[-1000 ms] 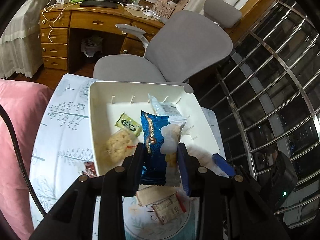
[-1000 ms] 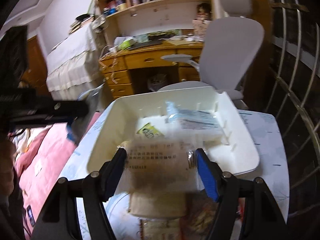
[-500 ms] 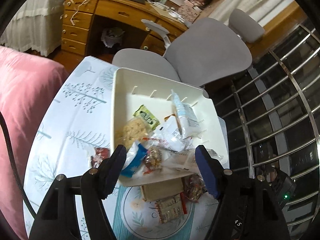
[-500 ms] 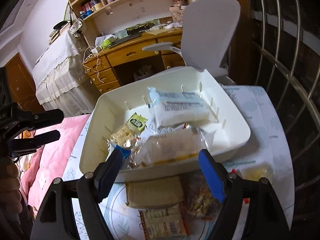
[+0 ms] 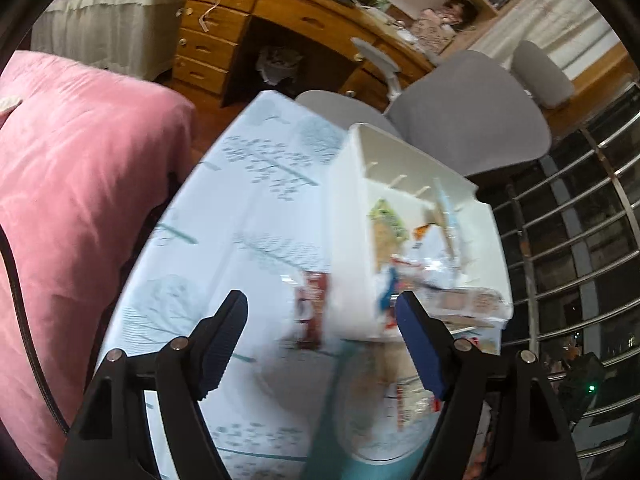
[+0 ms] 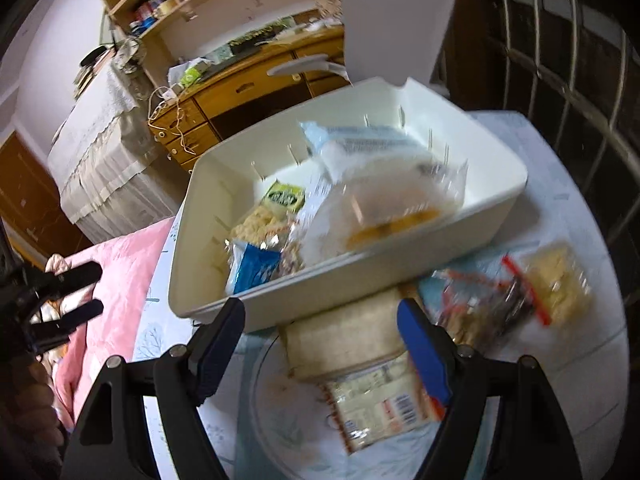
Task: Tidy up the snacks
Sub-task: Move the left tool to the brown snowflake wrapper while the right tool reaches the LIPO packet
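Snacks lie partly in the white bin (image 6: 400, 248) and partly loose on the surface (image 6: 592, 360) in front of it. Both tools are released and carry nothing: left tool (image 5: 320, 344) hangs over the red packet (image 5: 310, 312) beside the bin wall, right tool (image 6: 320, 344) over the tan packet (image 6: 352, 344) at the bin's near edge. We judge the tan packet is next: we straddle its short sides, clench gently so it does not crush, lift clear of the rim, then drop it inside.
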`<action>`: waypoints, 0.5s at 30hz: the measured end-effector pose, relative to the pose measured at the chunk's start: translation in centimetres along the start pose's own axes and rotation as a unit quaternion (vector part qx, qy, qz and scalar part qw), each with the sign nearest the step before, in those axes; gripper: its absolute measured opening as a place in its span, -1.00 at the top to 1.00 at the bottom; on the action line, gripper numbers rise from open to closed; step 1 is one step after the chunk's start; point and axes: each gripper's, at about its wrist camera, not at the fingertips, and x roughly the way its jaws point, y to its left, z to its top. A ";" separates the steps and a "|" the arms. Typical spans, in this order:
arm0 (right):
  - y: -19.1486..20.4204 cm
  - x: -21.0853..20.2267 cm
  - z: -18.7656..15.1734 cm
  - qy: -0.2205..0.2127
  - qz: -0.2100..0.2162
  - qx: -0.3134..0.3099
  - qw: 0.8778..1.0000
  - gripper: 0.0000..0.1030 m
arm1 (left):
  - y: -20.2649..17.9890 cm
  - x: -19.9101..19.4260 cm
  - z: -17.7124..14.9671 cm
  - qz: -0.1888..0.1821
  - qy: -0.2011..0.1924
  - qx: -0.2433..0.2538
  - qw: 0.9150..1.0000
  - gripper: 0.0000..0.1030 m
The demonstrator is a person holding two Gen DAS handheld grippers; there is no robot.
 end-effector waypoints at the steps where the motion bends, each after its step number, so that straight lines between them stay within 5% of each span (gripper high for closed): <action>1: 0.2 0.1 -0.3 0.001 -0.003 0.004 1.000 -0.54 | 0.7 0.0 0.1 0.003 0.001 -0.003 1.000 -0.46; 7: 1.0 1.1 -2.1 0.005 -0.039 0.024 0.999 -0.54 | 4.2 1.5 0.7 0.013 0.021 0.010 1.000 -0.46; 15: 0.4 2.3 -4.3 0.016 -0.095 0.079 0.992 -0.71 | 3.6 4.5 0.6 -0.018 0.062 0.101 0.993 -0.46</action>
